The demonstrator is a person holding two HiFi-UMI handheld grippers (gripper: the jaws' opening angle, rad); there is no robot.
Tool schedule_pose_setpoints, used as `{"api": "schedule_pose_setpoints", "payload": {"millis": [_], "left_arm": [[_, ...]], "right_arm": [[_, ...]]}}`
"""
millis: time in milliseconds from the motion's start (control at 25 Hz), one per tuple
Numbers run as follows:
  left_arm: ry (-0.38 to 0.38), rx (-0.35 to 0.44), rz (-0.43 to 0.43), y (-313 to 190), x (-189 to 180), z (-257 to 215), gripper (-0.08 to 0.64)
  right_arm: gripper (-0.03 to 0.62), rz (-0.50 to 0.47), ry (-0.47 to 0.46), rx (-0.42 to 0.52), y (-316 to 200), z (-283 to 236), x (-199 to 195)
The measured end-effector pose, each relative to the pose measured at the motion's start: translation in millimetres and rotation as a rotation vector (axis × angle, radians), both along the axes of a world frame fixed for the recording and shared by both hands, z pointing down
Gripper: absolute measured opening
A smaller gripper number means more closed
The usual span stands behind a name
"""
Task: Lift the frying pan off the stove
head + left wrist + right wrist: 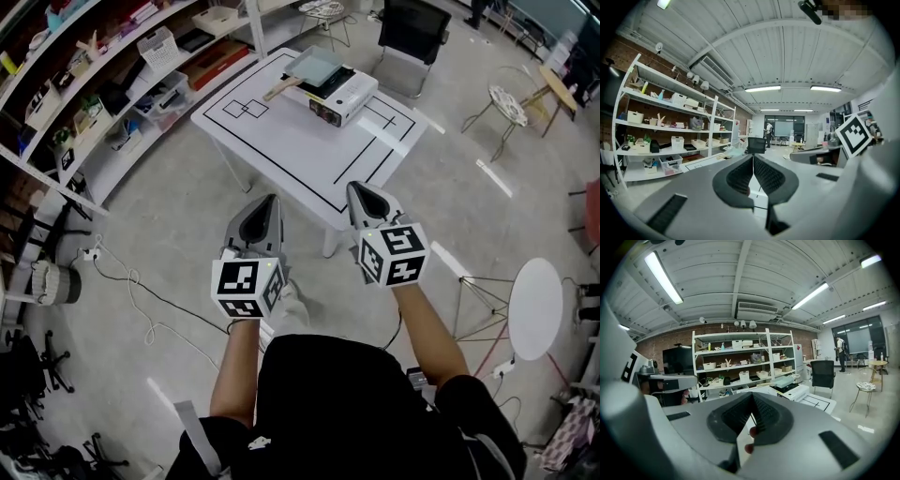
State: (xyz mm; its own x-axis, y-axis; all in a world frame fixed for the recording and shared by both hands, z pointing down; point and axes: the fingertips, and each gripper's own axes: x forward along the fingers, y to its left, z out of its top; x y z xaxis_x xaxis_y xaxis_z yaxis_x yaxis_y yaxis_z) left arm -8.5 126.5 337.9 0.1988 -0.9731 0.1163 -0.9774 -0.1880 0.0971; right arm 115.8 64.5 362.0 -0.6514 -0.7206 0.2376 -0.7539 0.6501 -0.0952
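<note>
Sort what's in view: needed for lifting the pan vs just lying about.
Job:
- frying pan, sitting on the stove
- left hand-held gripper and right hand-held gripper, both shut, empty, short of the table

Lying about:
- white table (only carries the stove)
- shelving
- black chair
- wire stool
- round side table

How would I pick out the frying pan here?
Find the white table with black lines. At its far end sits a boxy white stove; the frying pan lies on top. It is square and pale green, the only thing there with a wooden handle.
</note>
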Motion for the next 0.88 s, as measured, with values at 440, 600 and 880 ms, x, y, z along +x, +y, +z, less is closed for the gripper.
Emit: {"api": "schedule_pose_setpoints", "payload": {"millis": [440,600,880], "left_arm": [[0.007,-0.022,0.054,-98,-74,-7,0.012],[0.005,-0.031,0.072,-128,-102,-6,0.012],[0.005,-0.038,0.111,-165,-137,-1,0.012]], "right_arm": [[0.0,0.033,0.031,-0.014,-93,-7,-75],[0.0,0.045,0.027,-0.013,-122,-10,-103],[0.0,0.083,0.019,-0.009,-161,-13,-139]]}}
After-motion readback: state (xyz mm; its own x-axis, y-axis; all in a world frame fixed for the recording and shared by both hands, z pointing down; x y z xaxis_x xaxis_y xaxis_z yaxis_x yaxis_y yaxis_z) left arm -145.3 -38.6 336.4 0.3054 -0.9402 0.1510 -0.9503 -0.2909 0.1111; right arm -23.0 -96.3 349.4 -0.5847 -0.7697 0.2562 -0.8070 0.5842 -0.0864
